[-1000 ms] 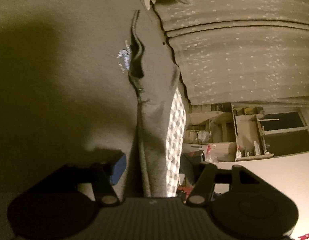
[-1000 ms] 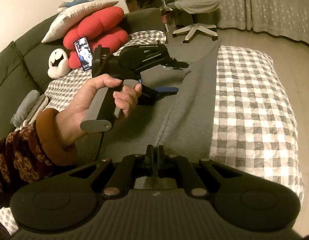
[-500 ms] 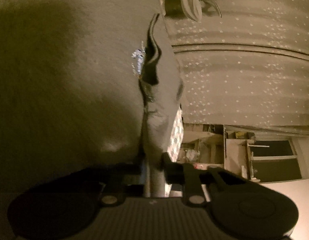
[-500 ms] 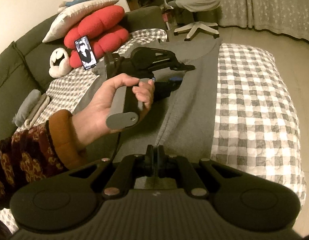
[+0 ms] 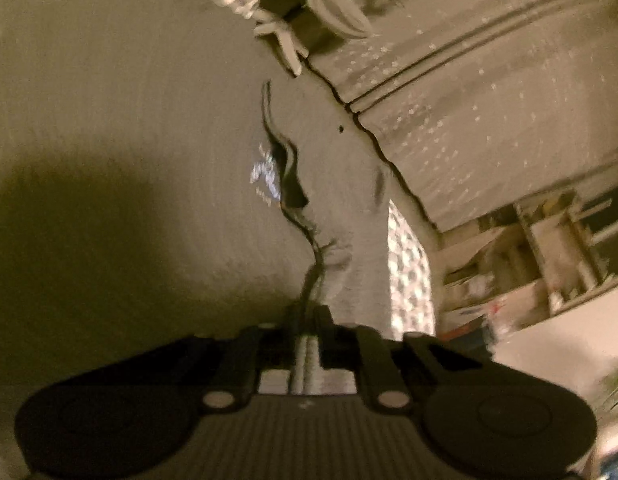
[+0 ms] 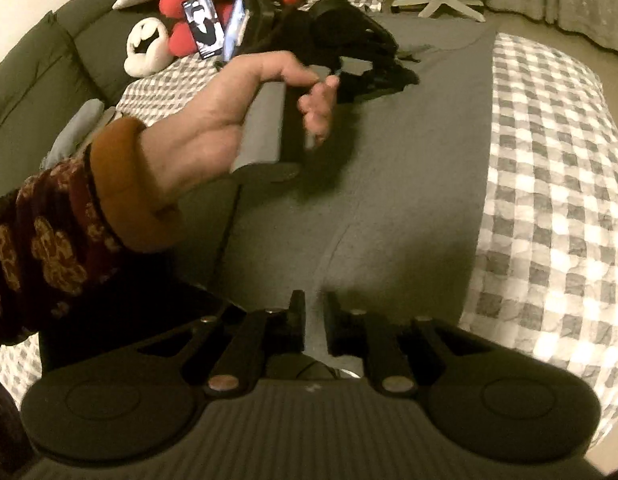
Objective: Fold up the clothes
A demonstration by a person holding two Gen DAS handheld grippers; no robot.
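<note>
A grey garment (image 6: 409, 168) lies spread on a checkered bed cover (image 6: 549, 184). In the left wrist view the same grey garment (image 5: 169, 140) fills the frame, with a folded edge (image 5: 333, 216) running up from my left gripper (image 5: 307, 324). The left gripper is shut on that edge. It also shows in the right wrist view (image 6: 373, 76), held by a hand over the far part of the garment. My right gripper (image 6: 313, 316) sits low at the garment's near edge, jaws a narrow gap apart with grey cloth showing between them.
A dark sofa back (image 6: 33, 76) holds a red plush (image 6: 177, 0), a white plush (image 6: 145, 44) and a phone (image 6: 203, 30). An office chair base (image 6: 437, 0) and curtains (image 5: 489, 92) stand beyond the bed. Shelves (image 5: 549, 252) are at the right.
The left gripper closed on the garment's folded edge and shifted with it. The right gripper's jaws parted slightly. The hand holding the left gripper moved up and away across the garment.
</note>
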